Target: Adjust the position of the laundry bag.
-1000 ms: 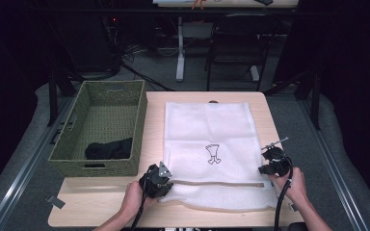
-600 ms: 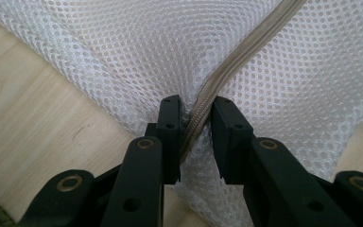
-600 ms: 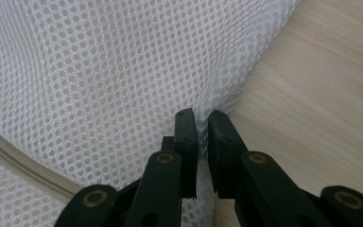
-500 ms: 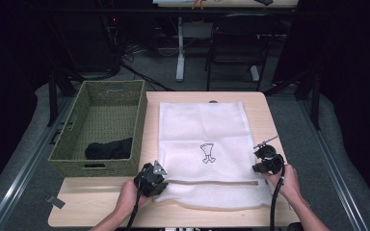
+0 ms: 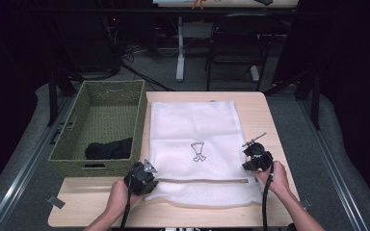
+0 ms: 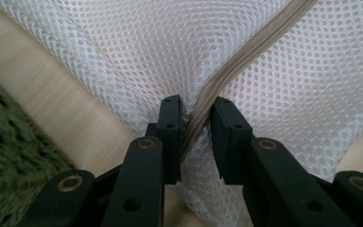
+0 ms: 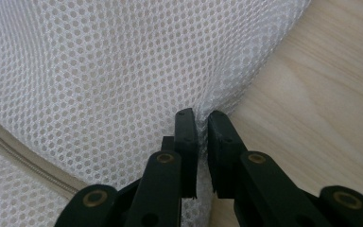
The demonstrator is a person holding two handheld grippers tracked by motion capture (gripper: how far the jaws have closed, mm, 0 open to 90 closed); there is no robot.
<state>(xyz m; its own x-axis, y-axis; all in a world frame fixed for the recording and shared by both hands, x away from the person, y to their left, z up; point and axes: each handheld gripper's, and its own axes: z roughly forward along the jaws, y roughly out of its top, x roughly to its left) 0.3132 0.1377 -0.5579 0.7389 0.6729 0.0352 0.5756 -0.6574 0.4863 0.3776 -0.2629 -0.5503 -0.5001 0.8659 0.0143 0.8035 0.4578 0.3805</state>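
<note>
Dim studio, pale wooden table (image 5: 265,110): white mesh laundry bag (image 5: 195,125) laid flat, gripped at both near corners.

Item: mesh laundry bag, lying beside a green woven basket (image 5: 111,103) that holds a dark garment (image 5: 108,148). Left gripper (image 6: 196,111) is clamped on the mesh at the end of the beige zipper (image 6: 246,59), near the basket. Right gripper (image 7: 201,118) is pinched tight on the bag's edge over bare wood. Step in hand, by judgement: positioning and flattening the bag by its zipper end. The next move likely calls for an even pull from both hands, so the mesh neither bunches nor slips from the jaws. Markings: one small black printed emblem (image 5: 198,150) at the bag's centre; no legible writing or brand.
</note>
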